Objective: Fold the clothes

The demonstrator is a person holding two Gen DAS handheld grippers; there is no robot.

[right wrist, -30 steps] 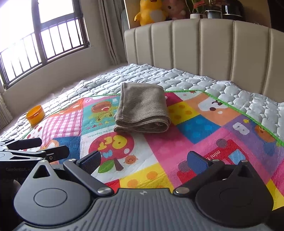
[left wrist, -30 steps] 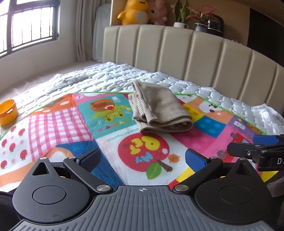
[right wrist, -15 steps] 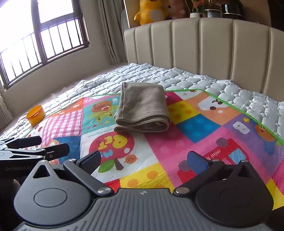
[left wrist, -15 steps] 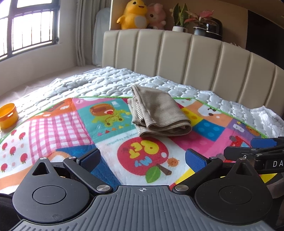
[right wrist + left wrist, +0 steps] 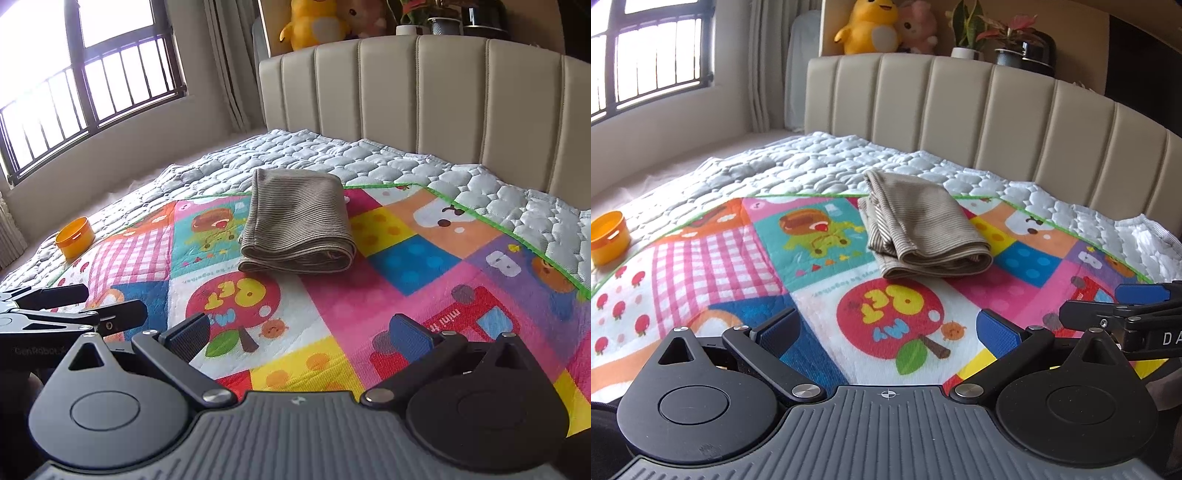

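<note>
A brown ribbed garment [image 5: 923, 229] lies folded into a thick rectangle on the colourful cartoon play mat [image 5: 713, 258], near the mat's far edge; it also shows in the right wrist view [image 5: 299, 225]. My left gripper [image 5: 888, 330] is open and empty, held well short of the garment over the mat's near part. My right gripper [image 5: 301, 336] is open and empty too, equally far back. Each gripper shows at the edge of the other's view: the right gripper [image 5: 1126, 314] and the left gripper [image 5: 74, 310].
The mat lies on a grey-white quilted bed cover [image 5: 369, 158] with a beige padded headboard [image 5: 979, 110] behind. An orange cup [image 5: 609, 236] stands on the bed at the left. Plush toys [image 5: 882, 26] and plants sit on the shelf above. A barred window [image 5: 92, 85] is left.
Both grippers have tilted slightly, so the garment sits a little lower in the left view. The garment has not moved. Both stay open.
</note>
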